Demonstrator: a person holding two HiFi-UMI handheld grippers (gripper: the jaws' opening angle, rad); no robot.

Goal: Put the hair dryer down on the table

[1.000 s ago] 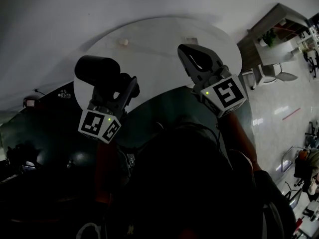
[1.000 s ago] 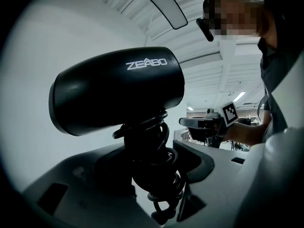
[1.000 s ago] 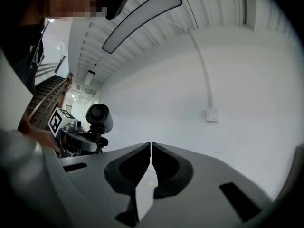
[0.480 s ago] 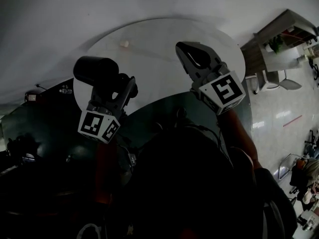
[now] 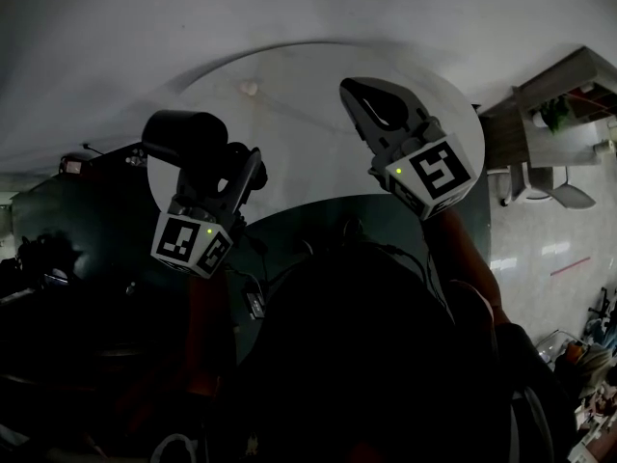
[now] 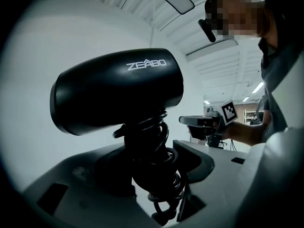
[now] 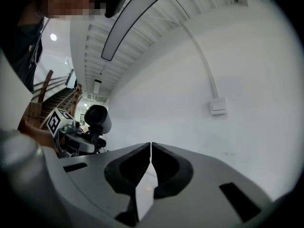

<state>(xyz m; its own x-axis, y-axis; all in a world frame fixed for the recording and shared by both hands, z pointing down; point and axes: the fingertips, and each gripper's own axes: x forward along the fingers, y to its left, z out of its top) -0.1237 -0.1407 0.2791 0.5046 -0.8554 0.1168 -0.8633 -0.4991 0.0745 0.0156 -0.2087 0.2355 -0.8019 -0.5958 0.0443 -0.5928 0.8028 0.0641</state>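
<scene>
Head view, 10 o'clock: the left tongs [image 5: 234, 170] are clamped on the handle of the hair dryer [image 5: 183, 138]. The black barrel sits above the jaws and lies crosswise, and the handle runs down between them. The left gripper view confirms it: the jaws stand part-way apart and both press on the handle, which has the cord [image 6: 159, 141] wound round it in loops. The dryer is in the air, seen against the left rim of the round white desk [image 5: 308, 143], and is not resting on it.

12 o'clock: the desk top is mostly bare. One small pale object [image 5: 249, 88] lies near the far edge, too small to identify.

1 o'clock: the right tongs [image 5: 355, 93] are held out over the desk, jaws brought together with nothing between them. In the right gripper view the pads meet along a thin seam, and beyond them are only a white wall and a wall switch [image 7: 219, 107].

Progress, as judged: the dryer is in hand and at the desk's edge, but the set-down has not begun. What is left is to bring it over open desk, lower it until it bears on the top, then open the left jaws. Risks: the round barrel may roll, and the cord loops may snag a pad on release.
</scene>
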